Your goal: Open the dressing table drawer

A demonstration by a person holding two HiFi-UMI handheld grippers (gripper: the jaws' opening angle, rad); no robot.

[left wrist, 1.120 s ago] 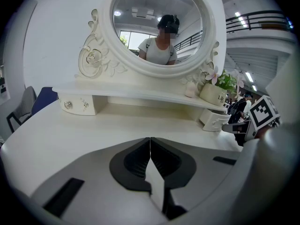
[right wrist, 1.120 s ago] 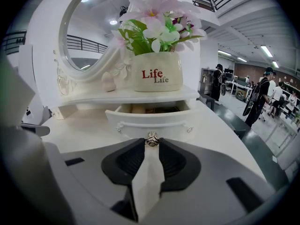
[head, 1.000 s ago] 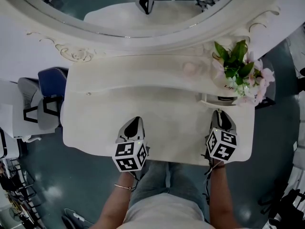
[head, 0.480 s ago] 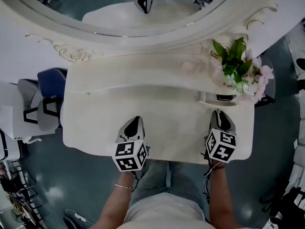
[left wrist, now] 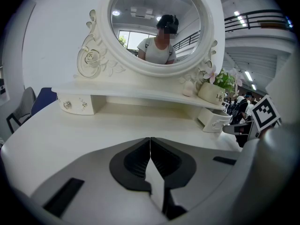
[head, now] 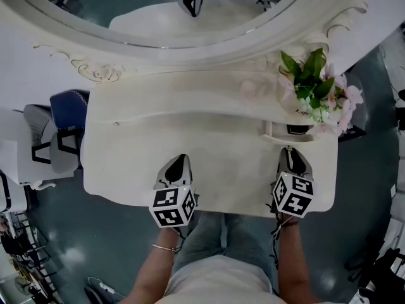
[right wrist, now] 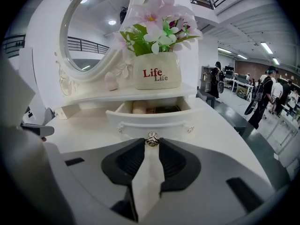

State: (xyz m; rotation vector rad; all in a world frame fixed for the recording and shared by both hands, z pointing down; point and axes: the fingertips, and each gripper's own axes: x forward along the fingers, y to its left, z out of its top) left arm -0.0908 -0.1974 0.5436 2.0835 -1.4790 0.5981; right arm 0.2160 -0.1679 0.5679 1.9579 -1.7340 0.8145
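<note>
Holding the drawer (head: 288, 130) pulled out, with the right gripper (head: 292, 154) on its knob.

Head view: nothing has shifted over the last second. Both grippers stay put over the dressing table (head: 215, 170), and the drawer, under the shelf at the right end below the flowers (head: 316, 90), stands out as far as before, so the opening looks done or paused. Left gripper view: the left gripper (left wrist: 150, 142) has its jaws pressed together on nothing, and the drawer shows only small at the far right. Right gripper view: only here is the grip plain. The jaw tips pinch the metal knob (right wrist: 151, 138) on the drawer front, and things lying inside the open drawer are visible, which the head view barely shows.
</note>
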